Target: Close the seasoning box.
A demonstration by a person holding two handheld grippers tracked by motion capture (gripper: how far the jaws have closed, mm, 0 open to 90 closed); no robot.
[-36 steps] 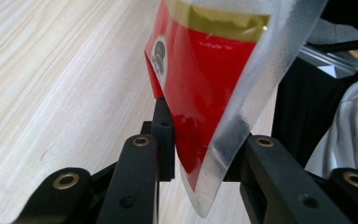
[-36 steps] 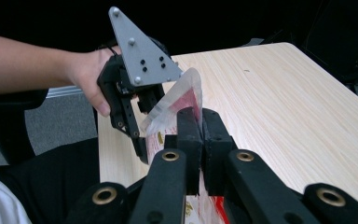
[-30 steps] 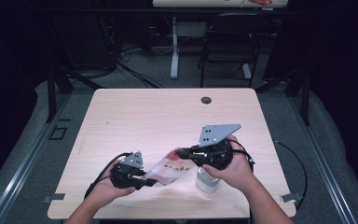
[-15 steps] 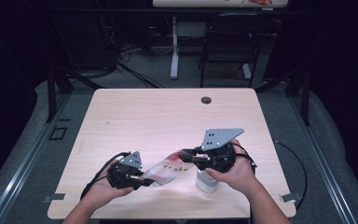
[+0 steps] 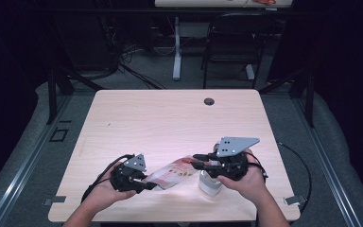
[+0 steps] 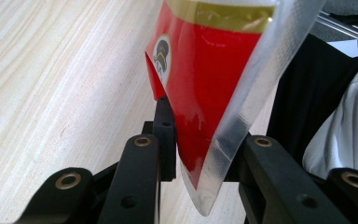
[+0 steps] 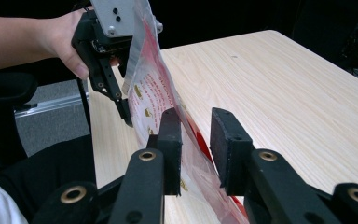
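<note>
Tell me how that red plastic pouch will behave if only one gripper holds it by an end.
The pouch is thin film with a clear sealed edge, so it will probably droop. It looks flat, so likely light. The glossy film may slip: the left gripper pinches just a corner, and the right gripper's jaws have just been opening around it.

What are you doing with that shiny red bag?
A person holds a gripper in each hand over a wooden table. The left gripper pinches one end of a red and clear bag and holds it up off the table. The right gripper has just been opening; the bag's other end runs between its jaws, with a gap showing on one side. A small white container stands on the table beneath the right hand.
</note>
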